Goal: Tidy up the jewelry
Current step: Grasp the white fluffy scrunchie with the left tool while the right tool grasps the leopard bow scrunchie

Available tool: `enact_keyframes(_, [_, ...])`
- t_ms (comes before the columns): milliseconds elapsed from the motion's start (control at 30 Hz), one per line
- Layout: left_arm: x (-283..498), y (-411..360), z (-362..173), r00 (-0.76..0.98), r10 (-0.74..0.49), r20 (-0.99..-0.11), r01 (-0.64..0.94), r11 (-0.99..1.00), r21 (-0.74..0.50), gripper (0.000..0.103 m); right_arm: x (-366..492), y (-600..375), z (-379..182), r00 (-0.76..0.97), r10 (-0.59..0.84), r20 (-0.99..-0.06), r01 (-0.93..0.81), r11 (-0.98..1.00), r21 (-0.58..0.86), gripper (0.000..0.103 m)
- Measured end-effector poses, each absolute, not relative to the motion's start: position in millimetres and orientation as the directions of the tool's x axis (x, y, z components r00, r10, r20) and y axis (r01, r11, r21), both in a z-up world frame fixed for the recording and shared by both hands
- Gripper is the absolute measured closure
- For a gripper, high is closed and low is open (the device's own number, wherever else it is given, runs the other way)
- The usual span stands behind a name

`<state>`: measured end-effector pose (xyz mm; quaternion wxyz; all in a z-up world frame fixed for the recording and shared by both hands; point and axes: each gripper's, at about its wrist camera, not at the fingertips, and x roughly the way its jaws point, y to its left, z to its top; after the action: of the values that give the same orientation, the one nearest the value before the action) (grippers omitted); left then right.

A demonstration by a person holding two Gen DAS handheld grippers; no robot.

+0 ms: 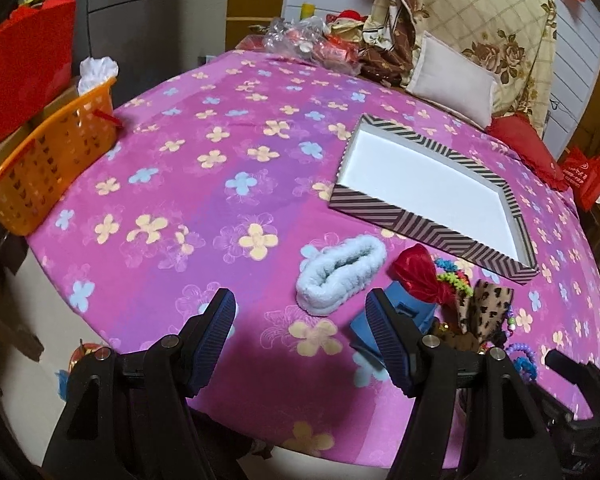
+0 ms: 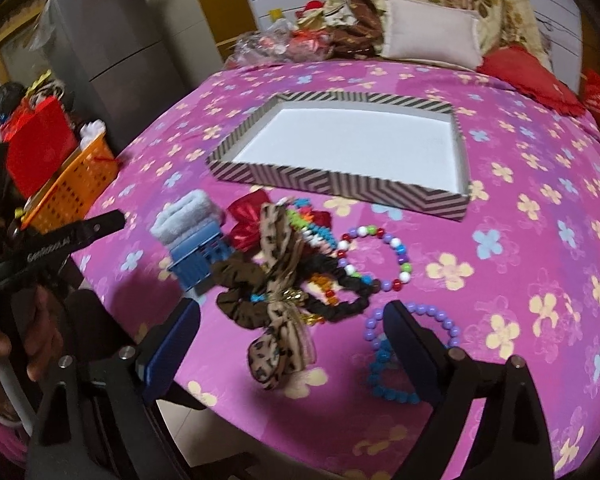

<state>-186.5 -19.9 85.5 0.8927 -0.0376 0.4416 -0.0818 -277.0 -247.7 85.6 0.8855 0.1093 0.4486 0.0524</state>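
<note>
A striped tray (image 1: pixel 428 222) with a bare white floor lies on the pink flowered cloth; it also shows in the right wrist view (image 2: pixel 340 186). In front of it lies a heap of accessories: a pale blue fluffy scrunchie (image 1: pixel 340 276) (image 2: pixel 188 214), a blue claw clip (image 1: pixel 412 312) (image 2: pixel 198 260), a red bow (image 1: pixel 416 268) (image 2: pixel 246 216), a leopard bow (image 2: pixel 280 320), a brown scrunchie (image 2: pixel 236 292), a multicoloured bead bracelet (image 2: pixel 374 256) and a purple bead bracelet (image 2: pixel 416 316). My left gripper (image 1: pixel 300 304) is open, just short of the pale scrunchie. My right gripper (image 2: pixel 292 316) is open over the leopard bow.
An orange basket (image 1: pixel 48 156) (image 2: pixel 76 184) stands at the table's left edge beside a red bag (image 1: pixel 20 64). Pillows (image 1: pixel 452 80), a red cushion (image 2: pixel 532 80) and plastic-wrapped clutter (image 1: pixel 300 38) fill the far side. A grey fridge (image 2: pixel 112 52) stands behind.
</note>
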Motion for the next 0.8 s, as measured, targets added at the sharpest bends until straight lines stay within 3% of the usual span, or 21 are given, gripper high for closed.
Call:
enact_keyframes(333, [-165.5, -30.5, 69.6, 0.540, -0.272, -0.797, 0.268, 0.953, -0.144, 0.029, -271.3, -237.6, 82.2, 0.573, 0.236, -0.785, -0.028, 0.963, 0.269, 0.014])
enact_keyframes(567, [-140.9, -27.2, 47.3, 0.474, -0.317, -0.822, 0.259, 0.942, -0.214, 0.029, -258.2, -242.5, 76.6, 0.566, 0.201, -0.799, -0.004, 0.970, 0.242, 0.014])
enact_keyframes(800, [-130.9, -35.7, 38.1, 0.466, -0.331, -0.821, 0.298, 0.932, -0.207, 0.029, -244.5, -228.8, 65.7, 0.520, 0.206, -0.829, -0.066, 0.977, 0.201, 0.028])
